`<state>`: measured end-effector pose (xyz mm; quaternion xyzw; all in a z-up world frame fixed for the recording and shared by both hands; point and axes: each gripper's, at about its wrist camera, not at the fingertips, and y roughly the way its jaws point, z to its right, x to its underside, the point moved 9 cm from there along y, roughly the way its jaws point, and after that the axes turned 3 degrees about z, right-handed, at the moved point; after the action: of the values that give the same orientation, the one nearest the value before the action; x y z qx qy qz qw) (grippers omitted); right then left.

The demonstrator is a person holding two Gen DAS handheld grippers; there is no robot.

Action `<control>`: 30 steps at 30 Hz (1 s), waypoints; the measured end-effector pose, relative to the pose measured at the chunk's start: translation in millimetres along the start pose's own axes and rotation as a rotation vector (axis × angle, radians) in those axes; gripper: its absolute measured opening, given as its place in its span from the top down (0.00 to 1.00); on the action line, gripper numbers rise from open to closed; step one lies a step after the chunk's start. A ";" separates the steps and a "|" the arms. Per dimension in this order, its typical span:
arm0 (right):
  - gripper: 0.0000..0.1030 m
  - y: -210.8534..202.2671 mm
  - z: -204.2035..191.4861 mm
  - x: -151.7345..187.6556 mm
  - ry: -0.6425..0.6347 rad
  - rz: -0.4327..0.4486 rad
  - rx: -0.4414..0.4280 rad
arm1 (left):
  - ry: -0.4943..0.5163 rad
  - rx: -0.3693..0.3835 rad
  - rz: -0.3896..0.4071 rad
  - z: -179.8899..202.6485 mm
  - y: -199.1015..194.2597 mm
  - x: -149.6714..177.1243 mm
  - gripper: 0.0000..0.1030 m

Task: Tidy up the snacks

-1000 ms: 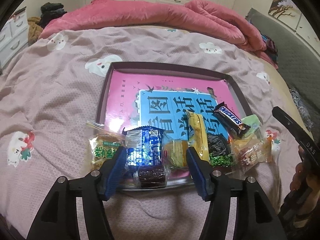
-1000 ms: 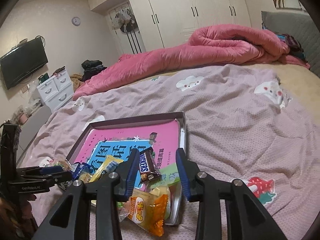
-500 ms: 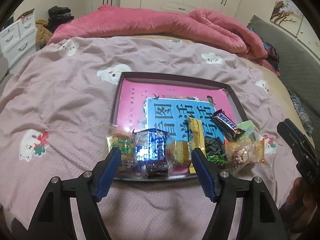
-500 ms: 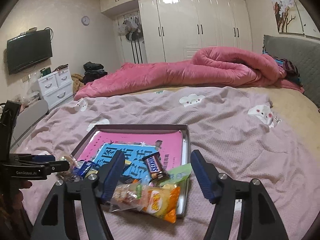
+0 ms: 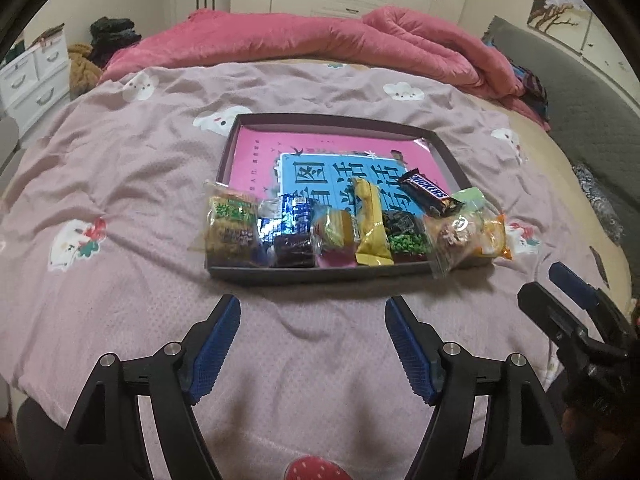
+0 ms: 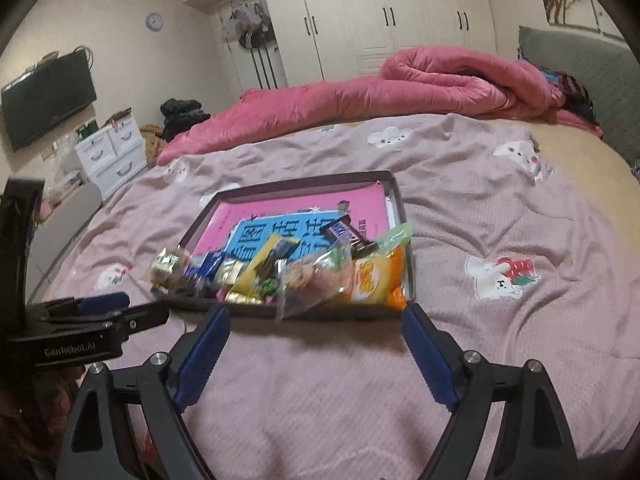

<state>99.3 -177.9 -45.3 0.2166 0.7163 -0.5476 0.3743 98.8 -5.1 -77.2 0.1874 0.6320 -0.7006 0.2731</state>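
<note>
A wide bed (image 5: 120,184) is covered by a dusty-pink, finely dotted knit blanket printed with white clouds and bunnies; a puffy coral-pink quilt (image 5: 320,40) is bunched along its far edge, at twelve o'clock. At the middle of the blanket lies a shallow rectangular tray (image 5: 320,274) with dark, thin upright walls, lined by a glossy pink sheet carrying a blue panel of large printed characters.

The snacks are lined up along the tray's near wall. From nine o'clock to three o'clock in the left wrist view are seen a clear crinkled packet with green print (image 5: 232,226), a shiny blue foil packet (image 5: 286,216), a small dark brown wrapped block (image 5: 293,249), a round yellow cake in clear film (image 5: 334,228), a long yellow wrapper (image 5: 372,222), a dark packet with green peas (image 5: 406,236) and a clear-and-orange bag (image 5: 466,236) overhanging the tray's corner. A Snickers bar (image 5: 430,194) rests tilted just behind the bag.

The left gripper (image 5: 312,344) is held over bare blanket at six o'clock of the tray, angled downward, its blue ribbed pads set wide apart, having just been opening, with nothing between them. The right gripper (image 6: 314,356) is likewise angled down near the tray's front wall, its jaws just spread wide and empty.
</note>
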 end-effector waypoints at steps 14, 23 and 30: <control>0.11 -15.4 -9.4 13.8 -0.019 -0.006 0.065 | -0.013 0.029 0.011 -5.5 -15.0 17.1 0.26; 0.10 -13.0 -18.8 12.5 -0.045 0.003 0.061 | -0.015 0.052 0.010 -6.7 -15.2 17.3 0.26; 0.10 -9.9 -19.2 15.2 -0.047 -0.009 0.064 | -0.008 0.052 0.012 -6.2 -14.4 16.7 0.26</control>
<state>76.9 -164.2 -48.6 0.2122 0.6904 -0.5769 0.3814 76.3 -0.7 -76.8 0.1954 0.6114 -0.7158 0.2750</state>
